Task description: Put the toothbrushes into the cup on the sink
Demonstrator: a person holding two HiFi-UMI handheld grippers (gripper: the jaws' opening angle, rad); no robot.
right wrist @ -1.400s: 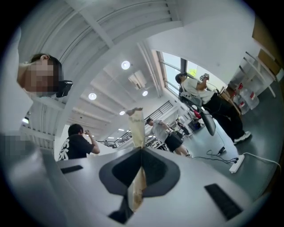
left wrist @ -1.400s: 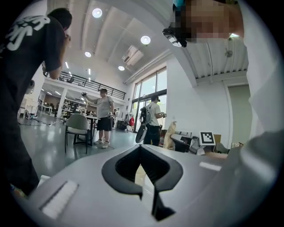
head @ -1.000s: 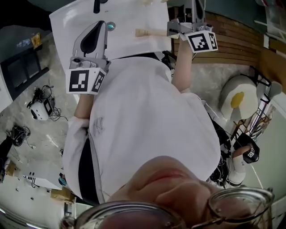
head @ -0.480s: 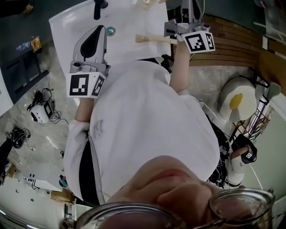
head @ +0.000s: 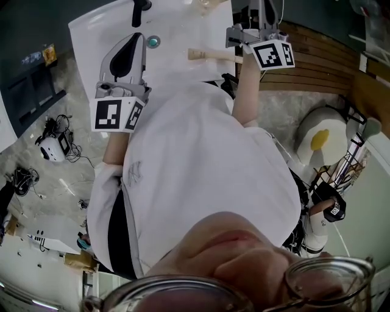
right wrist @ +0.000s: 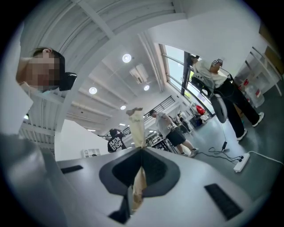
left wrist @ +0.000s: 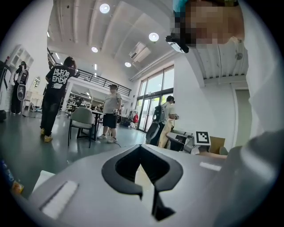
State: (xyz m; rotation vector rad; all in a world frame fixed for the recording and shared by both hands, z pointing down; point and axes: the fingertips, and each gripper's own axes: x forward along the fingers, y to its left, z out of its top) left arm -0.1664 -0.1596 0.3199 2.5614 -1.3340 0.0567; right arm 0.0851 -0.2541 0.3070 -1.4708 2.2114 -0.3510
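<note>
- Above the sink's (head: 177, 30) left part, just beside the drain (head: 153, 41): left gripper (head: 131, 44).
- At the sink's right edge: right gripper (head: 241, 46).
- In its jaws, reaching left over the sink: toothbrush (head: 210, 55).
- At the sink's far side: tap (head: 140, 9).

White sink (head: 177, 27), teal drain (head: 153, 41), black faucet (head: 139, 10).

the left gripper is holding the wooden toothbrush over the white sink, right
Not the left. The right gripper is holding the wooden toothbrush over the white sink, as the right gripper view shows. The left gripper is empty.
</note>
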